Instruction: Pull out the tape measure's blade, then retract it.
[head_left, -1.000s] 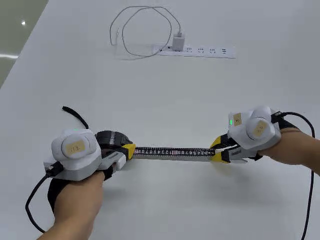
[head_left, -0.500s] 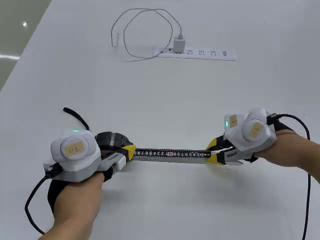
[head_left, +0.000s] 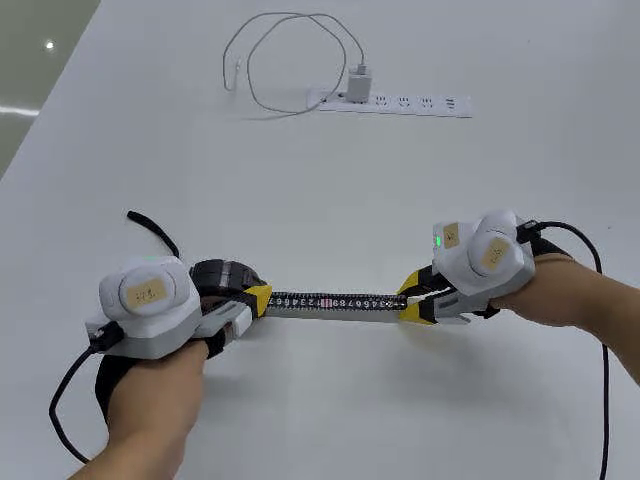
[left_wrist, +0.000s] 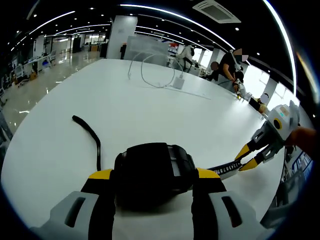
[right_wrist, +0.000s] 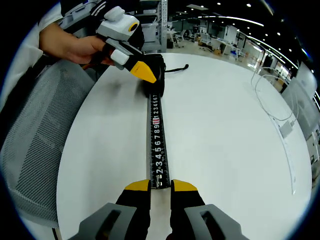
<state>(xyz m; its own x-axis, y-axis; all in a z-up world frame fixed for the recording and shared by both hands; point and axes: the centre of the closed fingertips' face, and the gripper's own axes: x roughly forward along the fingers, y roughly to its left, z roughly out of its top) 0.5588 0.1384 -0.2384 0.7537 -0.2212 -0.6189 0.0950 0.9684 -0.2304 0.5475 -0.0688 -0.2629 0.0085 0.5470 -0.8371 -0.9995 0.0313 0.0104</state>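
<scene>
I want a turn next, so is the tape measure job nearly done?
About halfway. Done: the blade is pulled out of the case. In hand: the left gripper clamps the case, the right gripper pinches the blade's tip and has moved closer than a second ago, so the blade seems to be going back in. Left: the rest of the blade must slide inside.

Tape measure (head_left: 224, 276) lies on table (head_left: 320, 190) before power strip (head_left: 410, 102).

Blade (right_wrist: 158, 145) of tape measure (left_wrist: 152, 170): white nos. on black, 2–9, red mark, then 1–5. Tan stickers (head_left: 147, 293) on left gripper (head_left: 248, 308), right gripper (head_left: 411, 300): scribbles, can't read.
</scene>
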